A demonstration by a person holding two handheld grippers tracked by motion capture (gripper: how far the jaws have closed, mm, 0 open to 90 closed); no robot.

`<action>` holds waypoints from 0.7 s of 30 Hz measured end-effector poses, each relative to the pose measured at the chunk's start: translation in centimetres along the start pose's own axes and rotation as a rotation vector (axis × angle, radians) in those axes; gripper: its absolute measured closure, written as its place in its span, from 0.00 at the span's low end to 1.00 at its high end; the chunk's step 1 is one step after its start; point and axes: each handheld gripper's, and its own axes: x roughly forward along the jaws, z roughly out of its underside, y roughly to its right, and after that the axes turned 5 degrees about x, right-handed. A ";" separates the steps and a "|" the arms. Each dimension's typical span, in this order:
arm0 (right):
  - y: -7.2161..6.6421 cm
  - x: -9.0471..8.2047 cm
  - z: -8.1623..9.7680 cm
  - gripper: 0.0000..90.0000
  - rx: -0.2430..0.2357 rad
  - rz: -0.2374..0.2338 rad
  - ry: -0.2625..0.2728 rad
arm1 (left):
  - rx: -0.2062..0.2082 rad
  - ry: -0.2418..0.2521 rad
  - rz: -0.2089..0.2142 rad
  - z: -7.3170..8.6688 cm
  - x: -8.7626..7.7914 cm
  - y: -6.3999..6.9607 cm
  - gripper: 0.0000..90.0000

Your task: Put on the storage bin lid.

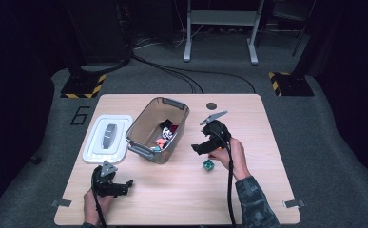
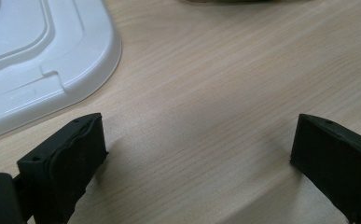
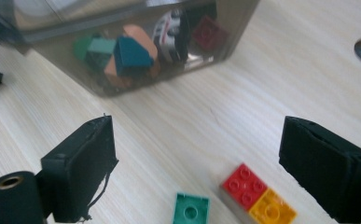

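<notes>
The counter [image 1: 181, 199] takes up the middle of the high view, pale wood, and everything I work with sits on it. Left of centre lies the white lid [image 1: 108, 137], flat, with the grey bin [image 1: 146, 121] just beside it on its right, holding a jumble of coloured bricks at its near end.

My right tool [image 1: 201, 148] hangs right of the bin, jaws spread wide with nothing between them (in the right gripper view they stand at the lower corners, bare counter in the gap). My left tool [image 1: 122, 186] rests at the lower left of the high view, also released, with only wood grain between its jaws.

The loose pieces come last. In the right gripper view a green brick [image 3: 191, 209] sits at the bottom centre, and a red brick [image 3: 243, 185] and a yellow brick [image 3: 272, 211] touch each other just right of it, well apart from the bin.

I judge these bricks light, hard and a little slick, not fragile. I would close on two opposite flat side walls, low down, not across the studs.
</notes>
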 end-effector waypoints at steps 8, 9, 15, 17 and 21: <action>0.8 1.5 3.6 0.02 0.067 0.033 -0.045 | 0.005 0.001 0.001 0.0 0.0 0.0 0.03; 0.9 1.8 4.1 0.00 0.075 0.032 -0.058 | 0.006 0.001 0.001 0.0 0.0 0.0 0.03; 1.1 3.5 6.5 0.00 0.105 0.044 -0.098 | 0.014 -0.001 0.000 0.0 0.0 -0.1 0.03; 1.2 4.0 7.2 0.00 0.112 0.039 -0.104 | 0.006 -0.003 0.000 0.0 0.0 0.0 0.03; 1.1 4.9 8.4 0.00 0.126 0.029 -0.108 | 0.007 -0.003 0.001 0.0 0.0 0.0 0.03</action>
